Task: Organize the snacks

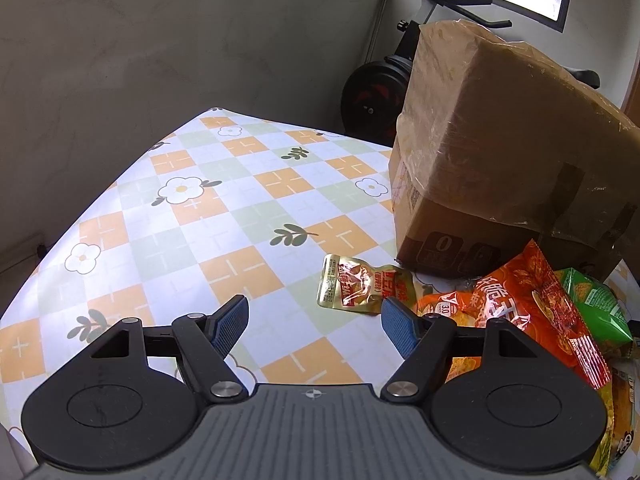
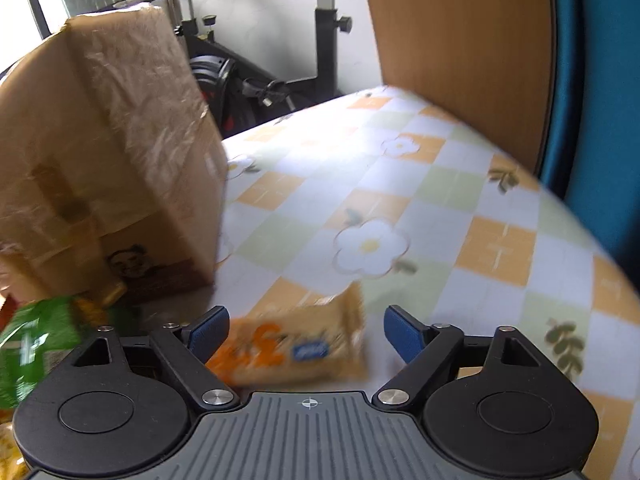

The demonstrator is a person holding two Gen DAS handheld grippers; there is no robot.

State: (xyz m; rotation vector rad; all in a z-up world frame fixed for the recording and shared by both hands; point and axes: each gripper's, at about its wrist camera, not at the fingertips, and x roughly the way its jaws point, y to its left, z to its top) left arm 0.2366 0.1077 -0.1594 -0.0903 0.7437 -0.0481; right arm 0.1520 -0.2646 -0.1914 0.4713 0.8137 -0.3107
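Note:
A taped cardboard box [image 1: 492, 160] stands on the table at the right; it also shows at the left in the right wrist view [image 2: 108, 152]. A gold snack pouch [image 1: 356, 286] lies in front of it. A red-orange packet [image 1: 536, 312], a small orange packet [image 1: 444, 304] and a green packet [image 1: 592, 308] lie piled to the right. My left gripper [image 1: 314, 326] is open and empty, just short of the gold pouch. My right gripper [image 2: 306, 332] is open over a blurred beige-and-orange packet [image 2: 296, 348] lying between its fingers. The green packet [image 2: 36, 340] lies to its left.
The table has a checked orange, green and white flowered cloth [image 1: 240, 208]. An exercise bike [image 2: 256, 80] stands behind the table. A wooden chair back [image 2: 464, 48] with blue trim rises at the far right. A grey wall [image 1: 160, 40] lies beyond the left edge.

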